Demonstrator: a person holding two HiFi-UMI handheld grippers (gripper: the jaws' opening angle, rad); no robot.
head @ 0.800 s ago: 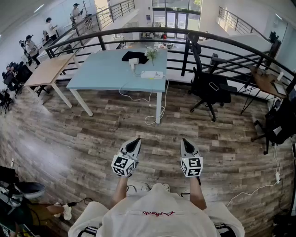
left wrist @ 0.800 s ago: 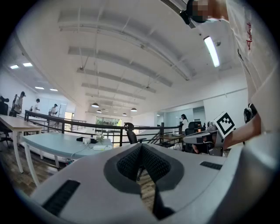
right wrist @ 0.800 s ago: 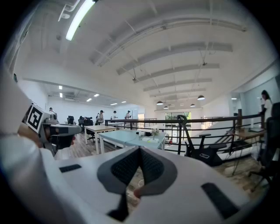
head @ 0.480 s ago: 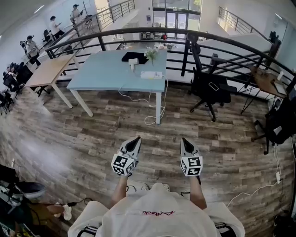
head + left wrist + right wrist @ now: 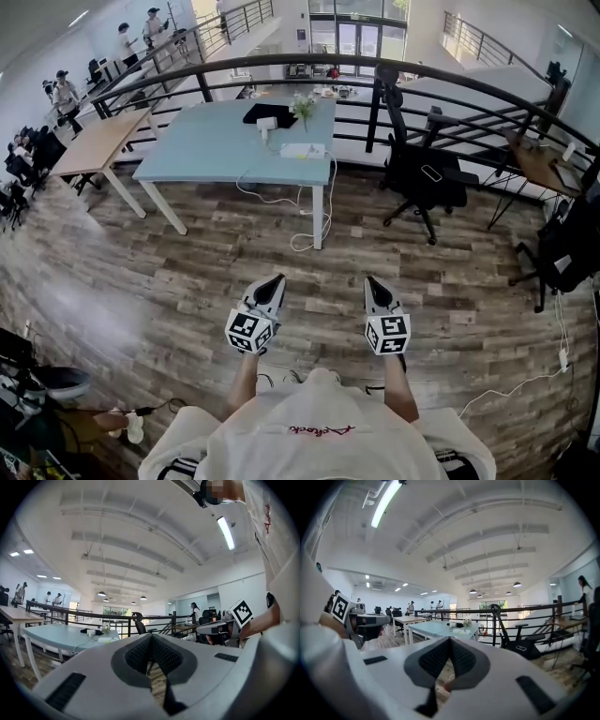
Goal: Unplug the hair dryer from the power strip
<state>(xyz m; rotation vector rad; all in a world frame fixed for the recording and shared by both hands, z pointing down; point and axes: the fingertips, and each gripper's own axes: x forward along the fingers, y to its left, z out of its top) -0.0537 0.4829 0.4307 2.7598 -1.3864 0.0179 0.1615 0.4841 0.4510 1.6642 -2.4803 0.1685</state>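
- I have my left gripper (image 5: pixel 273 283) and right gripper (image 5: pixel 373 283) both pressed together and empty.
- At twelve o'clock, well apart, the flat white power strip (image 5: pixel 302 149) lies on the pale blue rectangular table (image 5: pixel 192 145).
- The small white hair dryer (image 5: pixel 266 127) sits at the strip's ten o'clock.

Light-blue counter (image 5: pixel 202 141) stands on wood-plank floor (image 5: pixel 187 272). At its right end: white power strip (image 5: pixel 302 149) nr the front edge; behind it white hair dryer (image 5: pixel 266 127), black flat item (image 5: pixel 272 114), sm. flower vase (image 5: pixel 304 107). White cable (image 5: pixel 314 220) hangs off the edge to the floor.
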